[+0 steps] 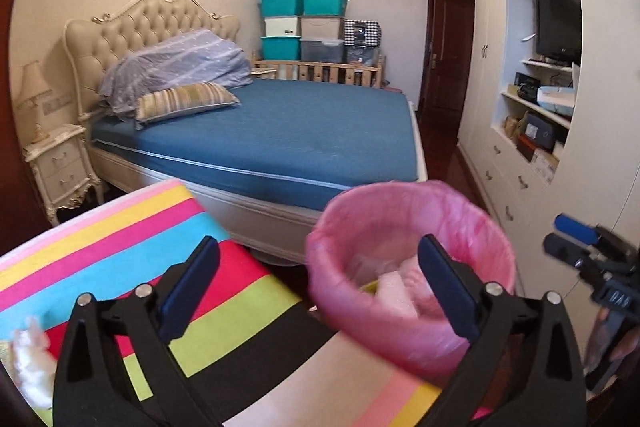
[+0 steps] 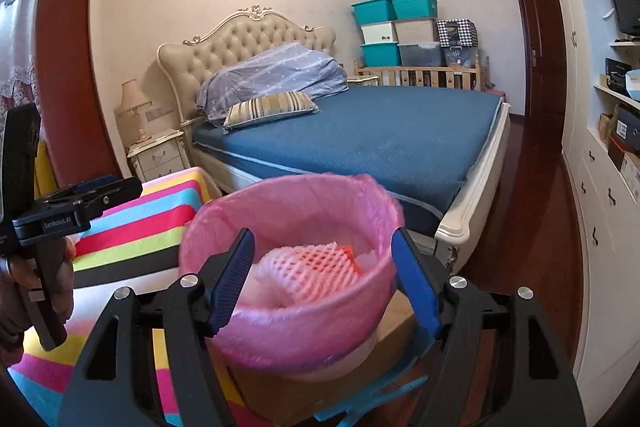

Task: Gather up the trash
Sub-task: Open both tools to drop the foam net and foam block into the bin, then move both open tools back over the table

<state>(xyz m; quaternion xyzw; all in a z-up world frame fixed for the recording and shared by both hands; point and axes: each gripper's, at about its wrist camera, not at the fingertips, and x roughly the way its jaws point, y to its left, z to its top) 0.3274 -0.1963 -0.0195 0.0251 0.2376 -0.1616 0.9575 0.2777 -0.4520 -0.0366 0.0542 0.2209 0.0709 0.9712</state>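
**Ana:** Two views. In the left wrist one, the left claw (image 1: 320,291) stands spread wide with nothing between its blue pads. Just ahead of it is the round bin lined with a thin pink plastic bag (image 1: 412,267), on the near corner of the table covered in a bright striped cloth (image 1: 120,227). At the far left edge of that cloth lies a crumpled white scrap (image 1: 30,359), blurred; I can't tell whether it's tissue or plastic.

**Ben:** It looks feather-light and soft, I'd judge. Pinch it through the middle of the wad; a grip on a loose edge might tear it or slip off.

**Ana:** The right claw (image 1: 560,239) shows at the right edge of that view, side-on, past the bin.

**Ben:** And in the right wrist view?

**Ana:** The right claw (image 2: 324,279) is spread partway and empty, its pads either side of the bin's near rim without touching it. Inside lies a pink foam fruit net (image 2: 312,267) over pale wrapping. The left claw (image 2: 104,191) sits over the table at the left, a hand (image 2: 24,291) on its grip.

**Ben:** That net is springy and weightless; it could bounce out if nudged.
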